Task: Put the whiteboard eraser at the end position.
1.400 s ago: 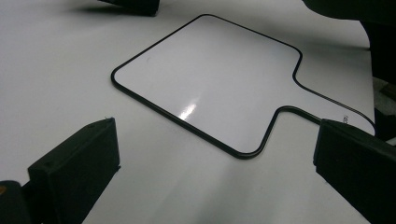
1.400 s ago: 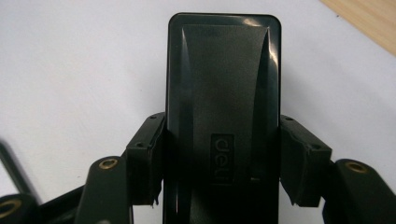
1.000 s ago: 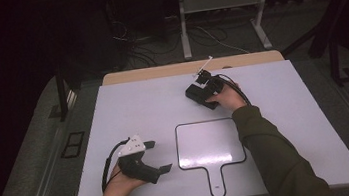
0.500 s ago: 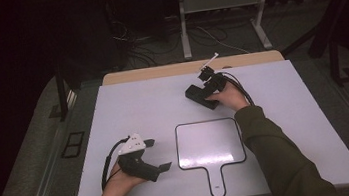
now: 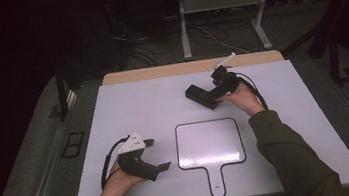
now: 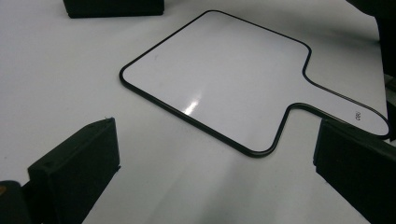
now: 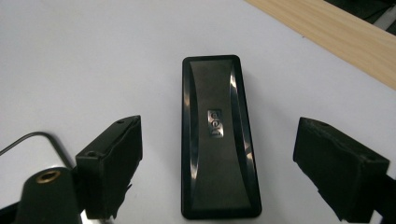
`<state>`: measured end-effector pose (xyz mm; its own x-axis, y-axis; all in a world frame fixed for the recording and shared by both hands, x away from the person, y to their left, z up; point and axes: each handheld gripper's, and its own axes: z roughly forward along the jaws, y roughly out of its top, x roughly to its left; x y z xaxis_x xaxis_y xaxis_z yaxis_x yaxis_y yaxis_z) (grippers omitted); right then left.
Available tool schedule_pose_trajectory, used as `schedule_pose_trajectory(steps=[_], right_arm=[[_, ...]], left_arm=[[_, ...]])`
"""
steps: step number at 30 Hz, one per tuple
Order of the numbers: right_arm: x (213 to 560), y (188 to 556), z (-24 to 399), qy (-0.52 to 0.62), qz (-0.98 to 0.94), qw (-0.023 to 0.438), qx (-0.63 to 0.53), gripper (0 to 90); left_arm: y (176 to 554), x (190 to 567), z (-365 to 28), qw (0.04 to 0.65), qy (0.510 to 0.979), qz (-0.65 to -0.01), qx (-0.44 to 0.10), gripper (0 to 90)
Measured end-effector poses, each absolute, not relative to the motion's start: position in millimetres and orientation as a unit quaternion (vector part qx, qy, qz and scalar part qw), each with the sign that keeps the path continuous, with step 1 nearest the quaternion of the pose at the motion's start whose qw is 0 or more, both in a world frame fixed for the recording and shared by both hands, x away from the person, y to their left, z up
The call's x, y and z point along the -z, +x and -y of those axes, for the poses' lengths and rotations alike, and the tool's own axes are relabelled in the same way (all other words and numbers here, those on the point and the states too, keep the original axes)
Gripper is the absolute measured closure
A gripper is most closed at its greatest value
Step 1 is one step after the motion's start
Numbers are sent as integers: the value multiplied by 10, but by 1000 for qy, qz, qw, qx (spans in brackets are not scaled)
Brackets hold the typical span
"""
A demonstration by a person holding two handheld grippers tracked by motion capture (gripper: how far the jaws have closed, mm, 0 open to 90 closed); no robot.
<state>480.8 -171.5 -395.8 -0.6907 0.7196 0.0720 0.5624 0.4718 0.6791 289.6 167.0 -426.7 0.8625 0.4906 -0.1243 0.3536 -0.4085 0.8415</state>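
- Dark room all around, with tangled cables on the grey floor [image 5: 44,159] behind a big white flat bench [image 5: 128,108] that has a strip of light wood [image 5: 159,71] along its far edge.
- Near the front middle of the bench lies a small white paddle-shaped writing board with a thin black rim [image 5: 210,143] [image 6: 224,79]. Its short handle points to the person's side.
- Left of the white board is the left tool [image 5: 157,155], black with a grey three-cornered plate on top, held low in the person's left hand [image 5: 117,183].
- In the left gripper view its two black jaws stand wide apart with nothing between them. They point at the white board, which lies flat just ahead.
- Behind the white board, to the right, lies a long black block-shaped eraser with a shiny dark top [image 5: 201,97] [image 7: 218,135]. It lies flat on the bench.
- The right tool [image 5: 212,96] is at the eraser, held by the person's right hand [image 5: 240,99] in a dark green sleeve [image 5: 291,159].
- In the right gripper view its two black jaws are wide open, one on each side of the eraser. They do not touch it.
- A black cable [image 5: 254,88] loops from the right tool past the hand.
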Motion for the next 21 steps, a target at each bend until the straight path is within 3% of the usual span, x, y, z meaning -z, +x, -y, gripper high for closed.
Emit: schedule_pose_trajectory(steps=[21], right_arm=[[3909,4113,2094,358,-832,128,-404,111]], left_arm=[[2881,4268,-1683,482,837,-249,-73,0]])
